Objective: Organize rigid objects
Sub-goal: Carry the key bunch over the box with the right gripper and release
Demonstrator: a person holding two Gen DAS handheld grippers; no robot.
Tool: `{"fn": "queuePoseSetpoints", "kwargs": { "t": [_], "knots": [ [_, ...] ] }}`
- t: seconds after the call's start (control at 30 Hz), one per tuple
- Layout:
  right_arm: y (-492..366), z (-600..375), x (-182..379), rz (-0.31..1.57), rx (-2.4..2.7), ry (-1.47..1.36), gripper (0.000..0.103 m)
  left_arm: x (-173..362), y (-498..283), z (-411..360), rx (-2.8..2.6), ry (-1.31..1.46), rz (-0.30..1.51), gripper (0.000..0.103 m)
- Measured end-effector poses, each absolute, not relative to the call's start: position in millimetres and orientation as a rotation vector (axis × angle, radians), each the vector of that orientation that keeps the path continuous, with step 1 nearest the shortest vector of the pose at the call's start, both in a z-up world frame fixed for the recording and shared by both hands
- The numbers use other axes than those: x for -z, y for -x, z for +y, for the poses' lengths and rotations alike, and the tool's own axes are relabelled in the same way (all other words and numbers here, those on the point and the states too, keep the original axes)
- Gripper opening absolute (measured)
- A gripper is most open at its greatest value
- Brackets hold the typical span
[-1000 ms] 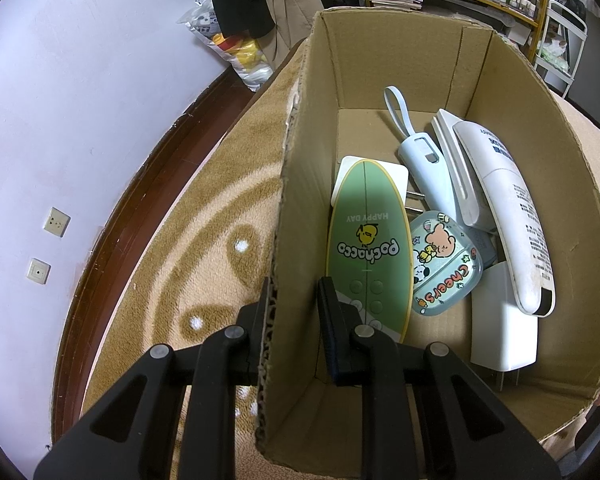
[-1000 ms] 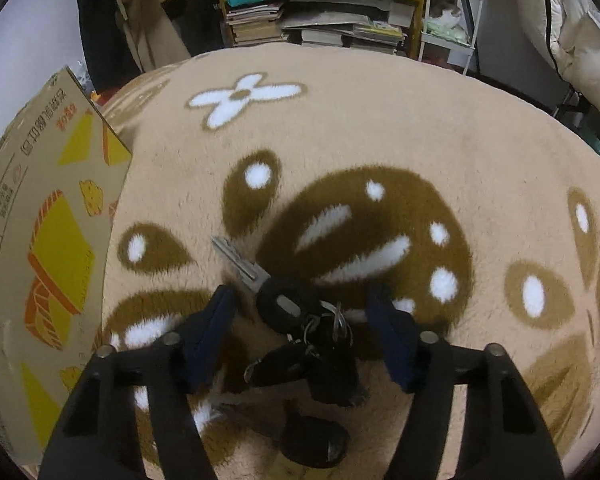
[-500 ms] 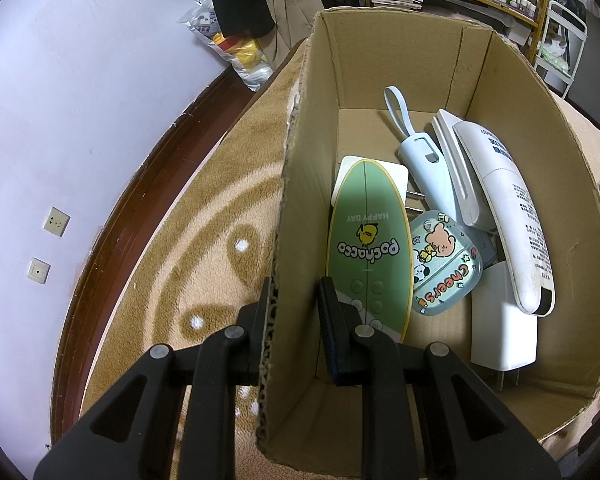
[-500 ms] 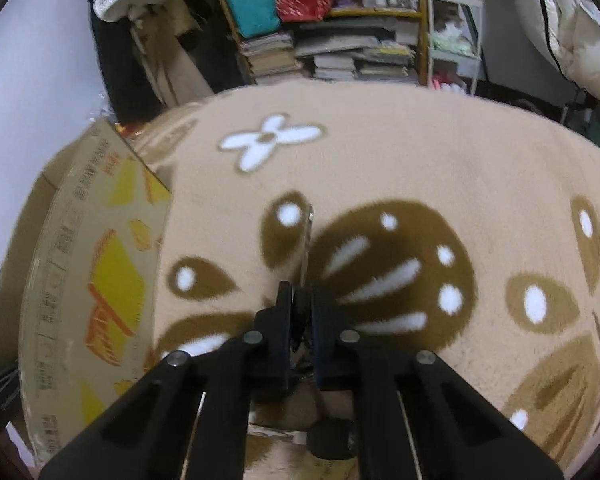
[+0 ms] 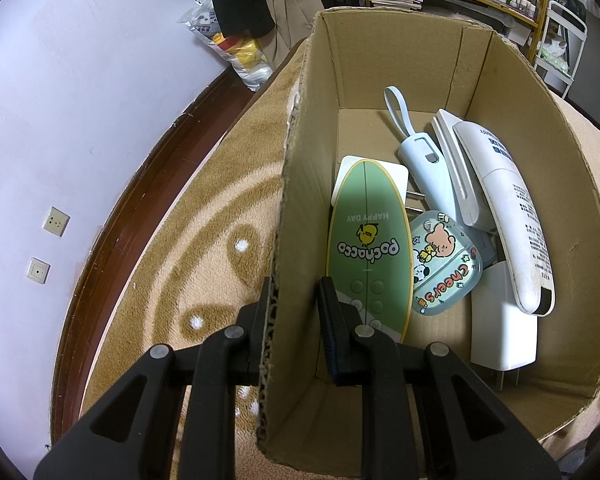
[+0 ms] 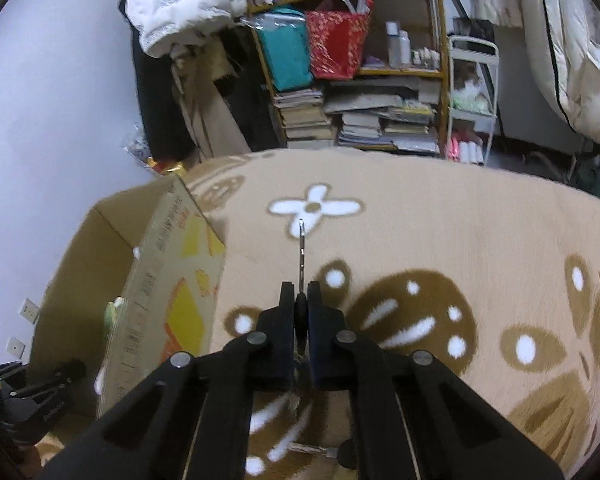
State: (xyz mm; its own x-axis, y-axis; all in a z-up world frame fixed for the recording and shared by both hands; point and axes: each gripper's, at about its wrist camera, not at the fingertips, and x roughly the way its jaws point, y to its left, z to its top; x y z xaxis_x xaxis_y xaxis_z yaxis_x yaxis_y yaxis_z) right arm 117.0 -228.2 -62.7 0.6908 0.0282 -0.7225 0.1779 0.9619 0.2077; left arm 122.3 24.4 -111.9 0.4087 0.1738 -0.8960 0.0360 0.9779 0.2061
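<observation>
Two views. From the left wrist, the left gripper (image 5: 293, 296) at lower centre straddles the near wall of an open cardboard box (image 5: 500, 92): one finger outside and one inside, the corrugated edge between them, apparently pinched. Six items are plainly countable inside. A green oval remote (image 5: 368, 240) printed "Pochacco" and "HAPPY DAY" lies just ahead of the inner finger, over a white square pad (image 5: 396, 170). To its right sit a rounded case (image 5: 446, 266) marked "Cheers" with cartoon animals, one pale blue device with a loop strap (image 5: 418, 156), a white tube (image 5: 512, 216) with small unreadable print, and a white adapter (image 5: 504, 336) at lower right.

From the right wrist, the right gripper (image 6: 300, 300) at lower centre is closed on a key (image 6: 301, 248); the black head sits between the fingertips and the metal blade points up-frame over the patterned rug (image 6: 460, 240). More of the key bunch hangs below the fingers, partly hidden. The box stands at left, its outer printing blurred.
</observation>
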Motion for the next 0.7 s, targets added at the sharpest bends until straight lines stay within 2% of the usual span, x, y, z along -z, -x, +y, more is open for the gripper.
{"fn": "queuePoseSetpoints", "kwargs": {
  "t": [0.23, 0.7],
  "knots": [
    [-113.4, -217.8, 43.6, 0.73, 0.054, -0.265, 0.007, 112.0, -122.4, 24.4, -0.087, -0.204, 1.149, 0.02],
    [-86.2, -178.6, -28.9, 0.498, -0.102, -0.218, 0.007, 111.9, -122.2, 24.2, -0.087, -0.204, 1.149, 0.02]
  ]
}}
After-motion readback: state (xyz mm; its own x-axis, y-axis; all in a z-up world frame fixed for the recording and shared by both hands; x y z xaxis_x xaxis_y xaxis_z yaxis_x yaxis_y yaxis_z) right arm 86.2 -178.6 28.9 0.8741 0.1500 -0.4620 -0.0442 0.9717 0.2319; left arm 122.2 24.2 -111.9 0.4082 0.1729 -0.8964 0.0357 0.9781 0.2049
